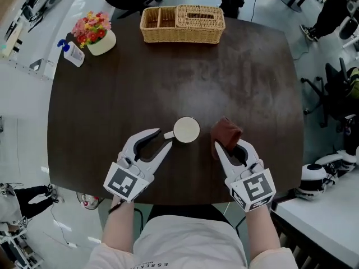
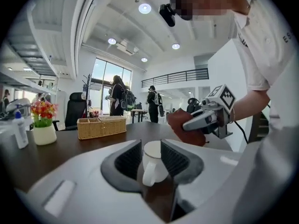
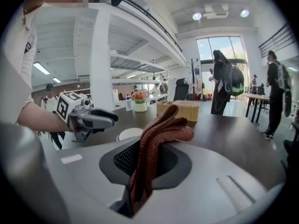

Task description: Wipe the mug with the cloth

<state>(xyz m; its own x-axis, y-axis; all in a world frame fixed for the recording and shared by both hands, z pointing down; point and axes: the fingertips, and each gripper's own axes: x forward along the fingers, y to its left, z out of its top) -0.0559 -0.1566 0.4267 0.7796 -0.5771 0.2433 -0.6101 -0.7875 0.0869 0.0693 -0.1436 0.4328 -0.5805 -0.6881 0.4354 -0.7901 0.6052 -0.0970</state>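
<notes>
By the tabletop's (image 1: 168,83) near edge, left gripper's (image 1: 165,139) parted jaws are flanking mug (image 1: 186,130); right gripper (image 1: 231,145) is clamping cloth (image 1: 225,132) just beside it.

White ceramic mug (image 1: 186,130), frame centre: its handle end reaches between the jaw tips of the left gripper (image 1: 164,138), and whether they touch can't be told. Left gripper view: the mug's base is hidden behind that gripper's grey body. Right gripper view: only the mug's rim shows, low centre-left.

Rust-brown knitted cloth (image 1: 225,131): its lower part is hidden between the jaws of the right gripper (image 1: 231,145).

Woven wicker basket (image 1: 182,24), top centre: contents too small to tell.

White spray bottle with blue cap (image 1: 72,53), upper left: label unreadable.

Person's white shirt (image 1: 185,242): cut by the bottom edge, lettering only partly in frame.

Black office chair (image 1: 336,88): cut by the right edge.
</notes>
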